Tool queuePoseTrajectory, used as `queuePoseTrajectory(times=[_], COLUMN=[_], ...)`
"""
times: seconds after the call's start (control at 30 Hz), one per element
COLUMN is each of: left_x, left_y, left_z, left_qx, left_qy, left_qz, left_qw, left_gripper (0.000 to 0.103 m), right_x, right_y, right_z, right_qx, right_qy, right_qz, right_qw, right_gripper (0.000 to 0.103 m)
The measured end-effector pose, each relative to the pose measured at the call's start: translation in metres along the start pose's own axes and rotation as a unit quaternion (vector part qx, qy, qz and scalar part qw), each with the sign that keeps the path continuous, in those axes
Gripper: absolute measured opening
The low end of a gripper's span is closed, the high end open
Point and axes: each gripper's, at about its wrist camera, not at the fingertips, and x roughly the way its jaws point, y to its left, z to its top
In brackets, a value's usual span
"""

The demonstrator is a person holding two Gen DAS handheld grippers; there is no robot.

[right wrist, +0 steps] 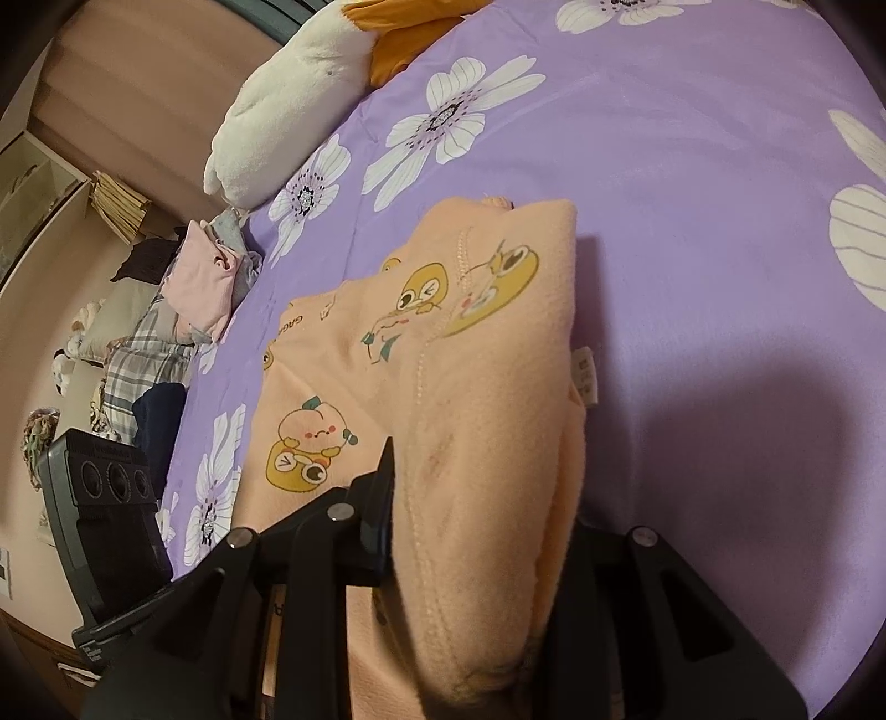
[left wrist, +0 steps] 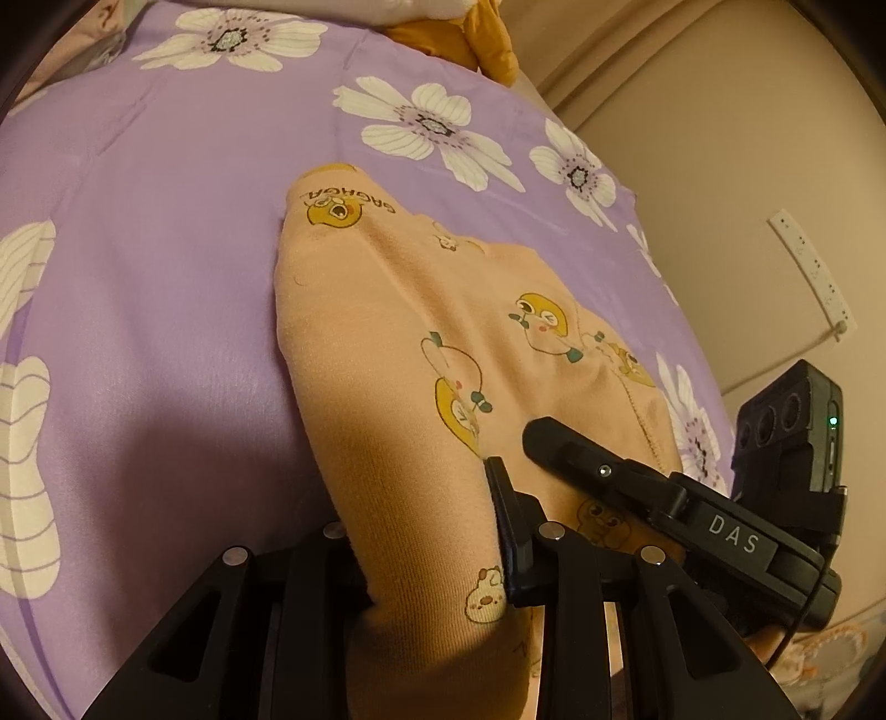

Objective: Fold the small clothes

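Note:
A peach garment [left wrist: 398, 332] printed with yellow cartoon figures lies on the purple flowered bedsheet [left wrist: 166, 249], its near end lifted and bunched. My left gripper [left wrist: 415, 520] is shut on that near fold. One finger [left wrist: 504, 515] shows and the other is hidden behind the cloth. A finger of the right gripper [left wrist: 559, 443] rests on the same garment just to the right. In the right wrist view the garment [right wrist: 470, 354] runs up between the jaws of my right gripper [right wrist: 476, 498], shut on a thick fold. Its left finger [right wrist: 382, 498] shows and the other is covered.
A white plush pillow [right wrist: 277, 111] and an orange cushion [right wrist: 398, 50] lie at the head of the bed. A pile of pink and grey clothes [right wrist: 205, 277] and a plaid cloth [right wrist: 144, 343] sit by the bed's edge. A white power strip [left wrist: 814, 271] lies beyond the bed.

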Motion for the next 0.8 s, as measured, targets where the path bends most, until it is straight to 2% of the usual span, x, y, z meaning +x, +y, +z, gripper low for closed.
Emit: queuePoseTrajectory(times=[0.13,0.23,0.3,0.4,0.47,0.67,0.8], left_x=[-0.006,-0.019,-0.032,-0.066,-0.087,-0.131,-0.137], left_y=[-0.015,-0.024,-0.029,-0.033,-0.036,-0.032,0.002], left_z=[0.0,0.003,0.007,0.013,0.016,0.047,0.063], left_qx=[0.035,0.049,0.054,0.057,0.071,0.097,0.064], left_qy=[-0.018,-0.05,-0.065,-0.111,-0.129,-0.139,-0.151], left_qz=[0.044,0.061,0.058,0.04,0.046,0.083,0.086], left_qw=[0.9982,0.9957,0.9948,0.9914,0.988,0.982,0.9828], left_gripper=[0.031,0.029,0.028,0.028,0.028,0.028,0.028], right_x=[-0.008,-0.02,-0.032,-0.052,-0.062,-0.055,-0.019], right_y=[0.011,0.017,0.026,0.046,0.065,0.117,0.131], right_z=[0.002,0.006,0.01,0.013,0.015,0.027,0.039], right_qx=[-0.016,-0.011,-0.015,-0.037,-0.059,-0.107,-0.1], right_qy=[-0.017,-0.035,-0.048,-0.078,-0.087,-0.082,-0.054], right_qz=[-0.005,0.031,0.054,0.085,0.105,0.119,0.135], right_qw=[1.0,0.999,0.997,0.993,0.989,0.984,0.984], right_gripper=[0.026,0.024,0.024,0.024,0.024,0.024,0.024])
